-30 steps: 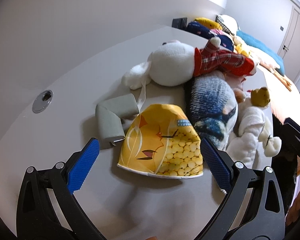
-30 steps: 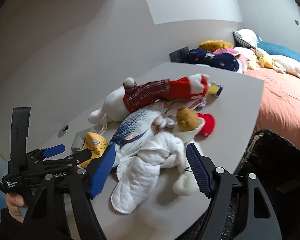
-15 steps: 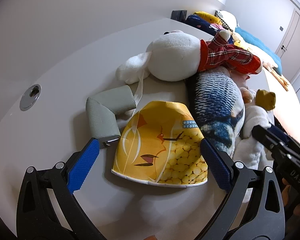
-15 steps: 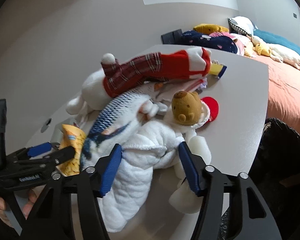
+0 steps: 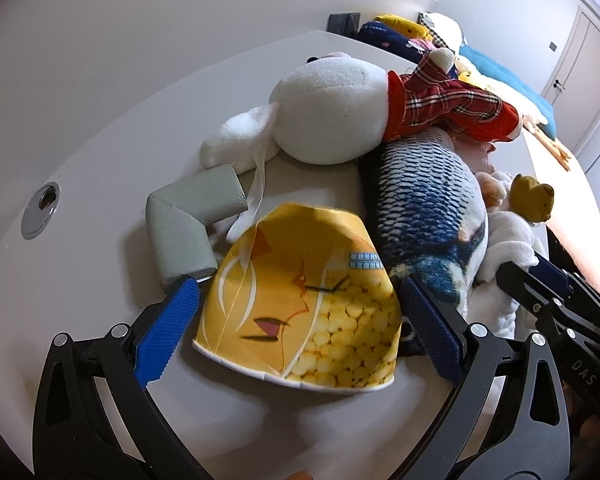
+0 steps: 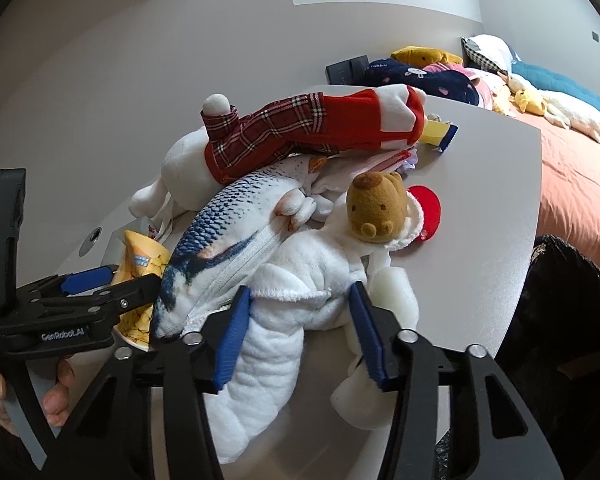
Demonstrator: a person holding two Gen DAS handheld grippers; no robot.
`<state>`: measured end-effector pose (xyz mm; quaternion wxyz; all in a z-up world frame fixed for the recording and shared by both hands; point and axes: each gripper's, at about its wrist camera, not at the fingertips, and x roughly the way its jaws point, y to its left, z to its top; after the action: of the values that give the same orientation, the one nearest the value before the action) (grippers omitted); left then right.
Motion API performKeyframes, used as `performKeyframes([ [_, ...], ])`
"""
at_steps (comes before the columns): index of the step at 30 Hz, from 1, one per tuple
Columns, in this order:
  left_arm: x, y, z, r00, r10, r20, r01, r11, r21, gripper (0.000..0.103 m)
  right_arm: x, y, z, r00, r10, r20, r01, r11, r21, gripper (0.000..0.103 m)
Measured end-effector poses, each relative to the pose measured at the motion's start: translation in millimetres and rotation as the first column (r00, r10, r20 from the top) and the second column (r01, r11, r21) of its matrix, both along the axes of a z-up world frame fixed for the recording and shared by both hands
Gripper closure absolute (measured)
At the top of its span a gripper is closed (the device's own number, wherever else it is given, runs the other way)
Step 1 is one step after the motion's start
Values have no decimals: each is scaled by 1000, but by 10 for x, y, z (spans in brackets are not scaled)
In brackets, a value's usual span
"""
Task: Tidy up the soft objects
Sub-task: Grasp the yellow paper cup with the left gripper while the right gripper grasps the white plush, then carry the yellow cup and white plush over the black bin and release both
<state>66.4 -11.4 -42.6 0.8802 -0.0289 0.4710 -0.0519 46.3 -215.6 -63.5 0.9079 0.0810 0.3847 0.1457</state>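
A yellow corn-print pouch (image 5: 300,300) lies flat on the grey table (image 5: 100,160). My left gripper (image 5: 300,328) is open, one blue pad on each side of the pouch's near edge, not pressing it. In the right wrist view, a plush bear with a brown head (image 6: 376,208) and a white fluffy body (image 6: 300,272) lies at the front of the pile. My right gripper (image 6: 300,332) straddles that white body, and its jaws are closing with the pads against the bunched fabric. A blue-scaled fish plush (image 5: 420,208) lies between pouch and bear.
A white rabbit in red plaid trousers (image 5: 328,116) rests on the fish. A grey foam elbow (image 5: 184,216) sits left of the pouch, beyond it a metal cable hole (image 5: 40,210). A red disc (image 6: 426,208) lies behind the bear. A bed (image 6: 572,168) with more plush stands right.
My right gripper came down over the bear's white body and its jaws narrowed around it. My left gripper edged closer to the yellow pouch, still wide.
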Motion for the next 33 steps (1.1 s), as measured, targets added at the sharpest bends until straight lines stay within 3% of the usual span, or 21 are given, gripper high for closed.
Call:
performKeyframes([
  [2,35,17,-15,1000,-8,-4,8,1000,-6,6,-3,-29,-9,1000,0,-6,0,1000,23,61],
  [4,88,33,-52,1000,-17,-18,16,1000,-19,6,-6,-63,-29,1000,13,-13,-12,998,56,75],
  [8,138,95,-120,999,-25,-41,21,995,-96,6,-10,-70,-40,999,33,-17,-32,997,73,77],
  [15,58,79,-80,999,-31,-14,30,995,-91,9,-74,-91,8,999,54,2,-53,990,133,81],
  [17,8,54,-21,999,-33,9,34,997,-70,9,-113,-91,56,998,61,12,-62,989,135,81],
  [33,-533,84,791,979,4,205,21,993,-117,9,-594,-191,810,980,61,187,-91,984,156,81],
])
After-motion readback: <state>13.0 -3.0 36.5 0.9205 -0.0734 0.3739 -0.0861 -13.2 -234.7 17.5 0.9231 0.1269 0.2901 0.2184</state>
